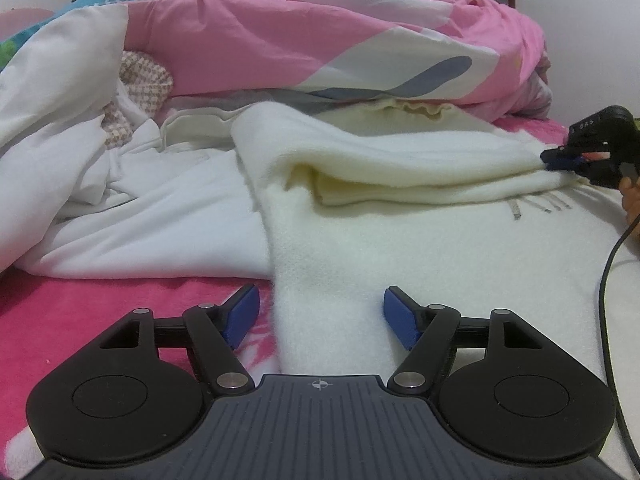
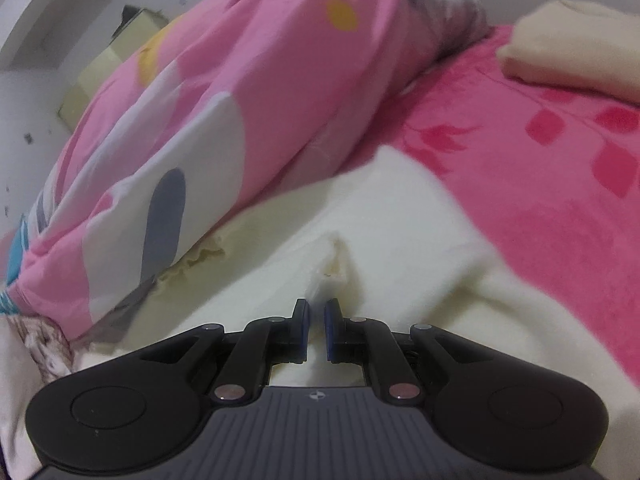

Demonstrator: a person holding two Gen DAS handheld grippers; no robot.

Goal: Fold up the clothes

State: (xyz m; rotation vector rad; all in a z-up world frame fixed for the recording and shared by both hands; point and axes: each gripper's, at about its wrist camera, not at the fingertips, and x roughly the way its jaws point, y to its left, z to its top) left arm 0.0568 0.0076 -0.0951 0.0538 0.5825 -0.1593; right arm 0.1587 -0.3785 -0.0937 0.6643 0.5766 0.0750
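A cream fleece garment (image 1: 400, 216) lies spread across a bed covered by a bright pink flowered blanket (image 1: 80, 304), its upper layer folded back over itself so that a soft roll runs across the middle. The right hand-held gripper (image 2: 316, 322) has its blue pads nearly together on a pinched ridge of that cream fleece; seen from the left wrist camera, the same right hand-held gripper (image 1: 560, 158) grips the fold's far right edge, a person's fingers (image 1: 630, 196) and a black cable (image 1: 608, 280) just beside it. The left hand-held gripper (image 1: 321, 312) sits low over the near strip of the garment with its jaws spread wide, holding nothing. To the left a crumpled white garment (image 1: 132, 204) rests against the fleece. Behind both rises a heaped pink-and-white patterned quilt (image 1: 320, 36). In the right wrist view, a folded beige cloth (image 2: 572, 44) lies apart on the blanket.
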